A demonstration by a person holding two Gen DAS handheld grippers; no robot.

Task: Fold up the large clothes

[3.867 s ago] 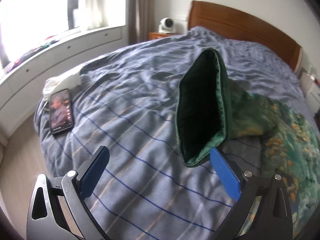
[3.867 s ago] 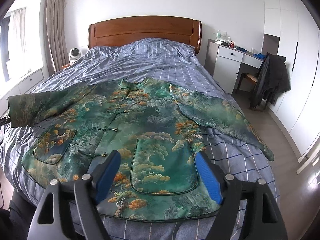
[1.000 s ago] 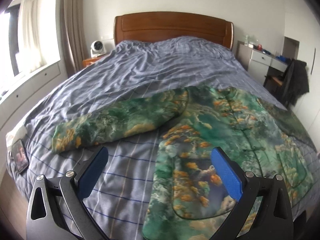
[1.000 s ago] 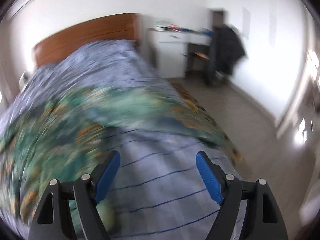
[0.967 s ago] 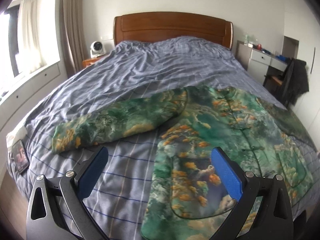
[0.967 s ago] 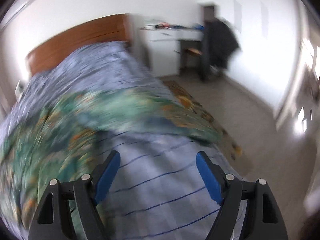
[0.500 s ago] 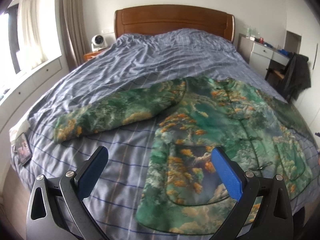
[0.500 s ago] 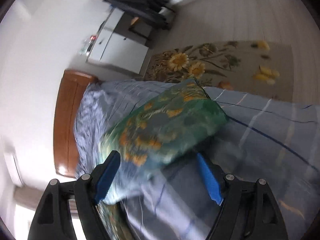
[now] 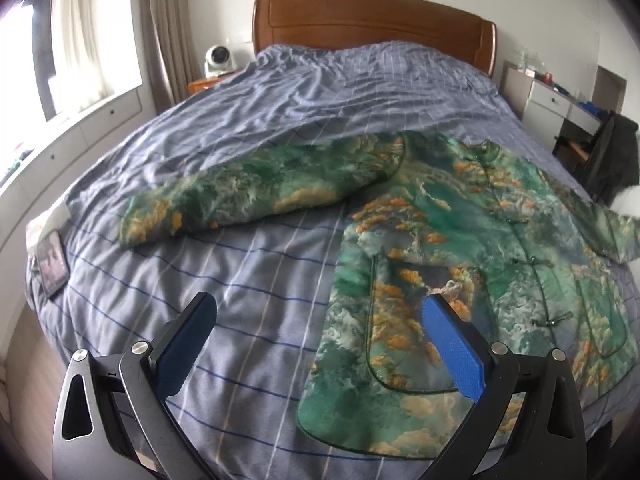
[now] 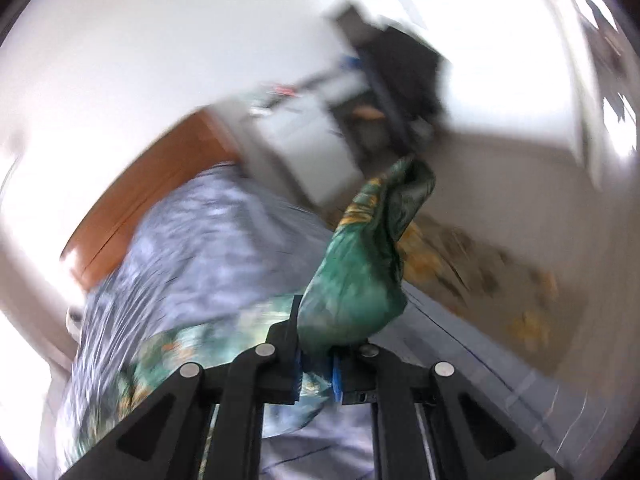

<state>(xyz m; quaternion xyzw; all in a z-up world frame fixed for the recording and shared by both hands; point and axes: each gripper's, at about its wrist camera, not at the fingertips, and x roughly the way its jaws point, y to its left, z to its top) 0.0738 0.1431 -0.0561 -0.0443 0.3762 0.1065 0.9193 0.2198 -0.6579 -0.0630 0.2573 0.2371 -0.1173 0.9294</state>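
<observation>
Right wrist view: your right gripper (image 10: 316,368) just clamped down on cuff of far sleeve (image 10: 368,264), fabric bunched between pads, lifted off bedspread (image 10: 224,240). Left gripper (image 9: 320,344) spread wide, nothing in it, hovering over hem corner of jacket (image 9: 460,264). Progress-wise: barely started imo. Jacket lies face up, buttoned, flat across foot of bed; near sleeve (image 9: 256,192) stretched straight out. Both sleeves and body fold left to do. Looks like padded satin, green with orange landscape print, probably slippery.
</observation>
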